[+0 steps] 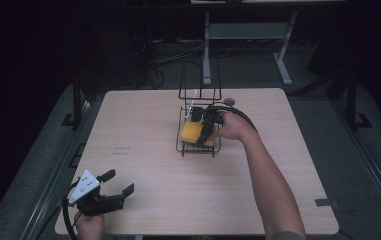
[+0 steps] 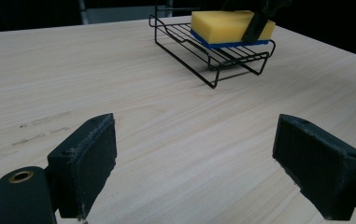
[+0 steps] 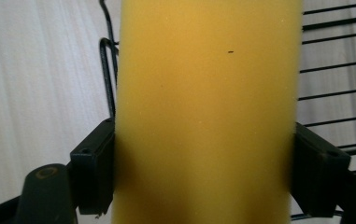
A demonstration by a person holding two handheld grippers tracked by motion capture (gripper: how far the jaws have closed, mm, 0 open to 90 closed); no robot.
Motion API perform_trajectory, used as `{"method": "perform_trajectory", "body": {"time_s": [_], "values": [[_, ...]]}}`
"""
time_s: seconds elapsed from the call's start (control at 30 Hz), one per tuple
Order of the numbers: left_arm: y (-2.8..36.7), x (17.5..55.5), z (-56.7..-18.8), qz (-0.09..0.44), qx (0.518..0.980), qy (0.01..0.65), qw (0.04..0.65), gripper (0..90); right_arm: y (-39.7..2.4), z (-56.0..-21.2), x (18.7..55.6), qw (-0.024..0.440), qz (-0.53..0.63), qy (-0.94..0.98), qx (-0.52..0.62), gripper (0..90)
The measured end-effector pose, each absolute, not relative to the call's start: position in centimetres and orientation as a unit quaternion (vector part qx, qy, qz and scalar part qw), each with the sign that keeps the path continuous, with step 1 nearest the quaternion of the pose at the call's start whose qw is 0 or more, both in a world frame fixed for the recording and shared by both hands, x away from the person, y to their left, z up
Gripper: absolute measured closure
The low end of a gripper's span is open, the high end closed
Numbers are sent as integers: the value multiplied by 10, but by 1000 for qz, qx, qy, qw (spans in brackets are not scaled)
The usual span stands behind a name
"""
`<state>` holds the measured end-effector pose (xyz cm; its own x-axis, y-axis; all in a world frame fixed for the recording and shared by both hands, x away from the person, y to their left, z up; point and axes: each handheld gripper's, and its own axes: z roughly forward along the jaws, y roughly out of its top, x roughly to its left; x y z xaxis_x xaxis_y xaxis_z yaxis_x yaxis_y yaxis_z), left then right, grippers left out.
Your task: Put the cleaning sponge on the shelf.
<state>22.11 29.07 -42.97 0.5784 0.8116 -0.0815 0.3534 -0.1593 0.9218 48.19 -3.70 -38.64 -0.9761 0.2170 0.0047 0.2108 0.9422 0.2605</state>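
Right tongs (image 1: 207,131): I've got these over the black wire rack (image 1: 184,148), a bit right of centre in the high view, clamped on the yellow sponge (image 1: 192,132). In the right gripper view the pads (image 3: 93,170) press both long sides of the sponge (image 3: 206,112), one at lower left and one at lower right, so they're only as wide apart as the sponge itself.

Sponge: yellow on top with a blue layer underneath, which you can see in the left gripper view at the top of the frame (image 2: 222,25). It's lying on the rack's flat grid shelf (image 2: 213,58), pretty much level.

Rack: black wire with a tall back frame, sitting on the table (image 1: 143,150) in the upper middle of the tabletop. In the right gripper view its wires (image 3: 330,70) run along the right edge, with one bent wire up at the upper left.

Left tongs (image 1: 119,183): way down at the lower left of the high view, near the table's front edge and well apart from the rack. Jaws are spread wide with nothing between them, just bare wood grain showing in the left gripper view (image 2: 194,161).

Table: light wood, with a few faint dark marks left of centre (image 1: 120,150).
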Motion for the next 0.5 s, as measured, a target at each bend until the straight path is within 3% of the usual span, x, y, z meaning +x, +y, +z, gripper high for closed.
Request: {"method": "perform_trajectory", "body": {"time_s": [0.5], "values": [[290,222,-430,223,729,399,510,130,-33,-402,487,16,113,988,103,218]]}}
